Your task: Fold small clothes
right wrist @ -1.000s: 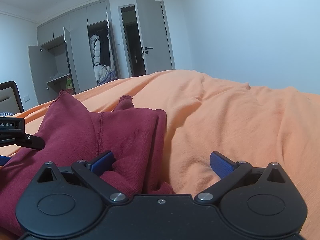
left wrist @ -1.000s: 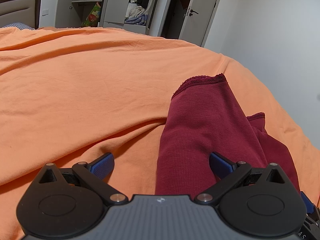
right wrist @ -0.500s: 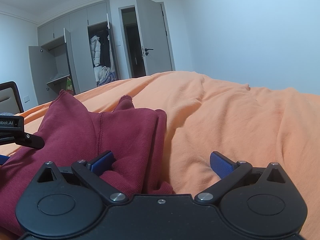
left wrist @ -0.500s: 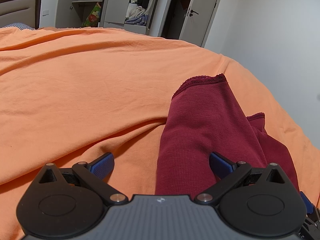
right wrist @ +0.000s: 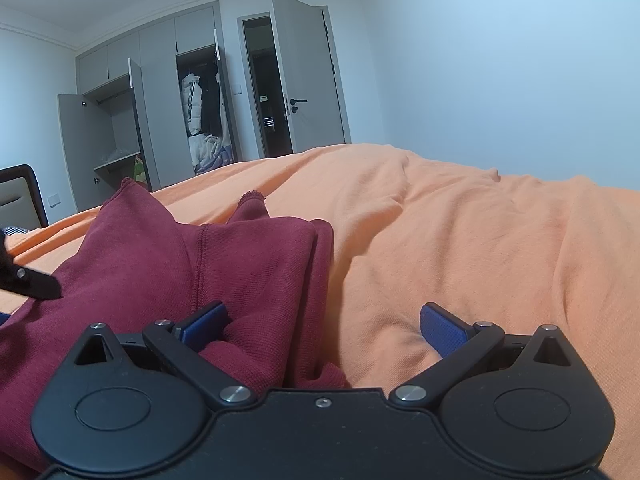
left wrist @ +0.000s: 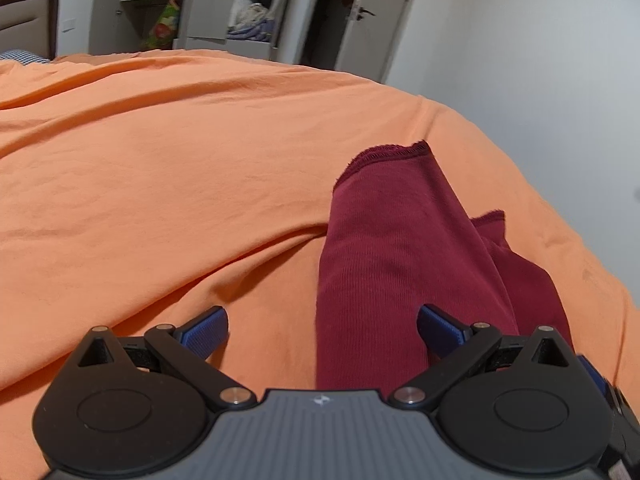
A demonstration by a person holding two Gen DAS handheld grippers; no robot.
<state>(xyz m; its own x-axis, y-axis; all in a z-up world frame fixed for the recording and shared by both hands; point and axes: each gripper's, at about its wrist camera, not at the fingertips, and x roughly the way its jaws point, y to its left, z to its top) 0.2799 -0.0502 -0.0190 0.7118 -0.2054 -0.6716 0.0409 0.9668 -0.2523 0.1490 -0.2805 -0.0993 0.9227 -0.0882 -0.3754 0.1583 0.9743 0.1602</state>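
Two grippers in view, both mine, both with jaws spread wide and nothing held. Left gripper (left wrist: 322, 322): its pads straddle the near end of the maroon garment (left wrist: 400, 248), which runs from lower centre of frame up toward centre right; right pad sits over the cloth, left pad over bare orange bedsheet (left wrist: 160, 160). Right gripper (right wrist: 324, 320): left pad rests on or just above the garment's bunched near edge, right pad over bare sheet at lower right. Garment in the right-wrist view (right wrist: 224, 264) fills lower left to centre, already doubled, w/ a layered side edge showing at centre and two pointed hems standing up at upper left. Part of the left gripper's body shows at far left edge of that view. Background, upper left in both views: open wardrobe (right wrist: 200, 120) w/ clothes inside, and a door (right wrist: 312, 80) ajar; not relevant to the job. Assessment: item looks partly folded, lengthwise, and lies on the bed's right portion as the left view has it. Step in hand, by my judgement: positioning for a fresh grasp on the near end, both sides. Next move calls for lowering each gripper so the pads bracket all layers at the near corners, closing firmly, then carrying that end toward the far hems. Risk: catching sheet along w/ cloth, or missing the bottom layer.
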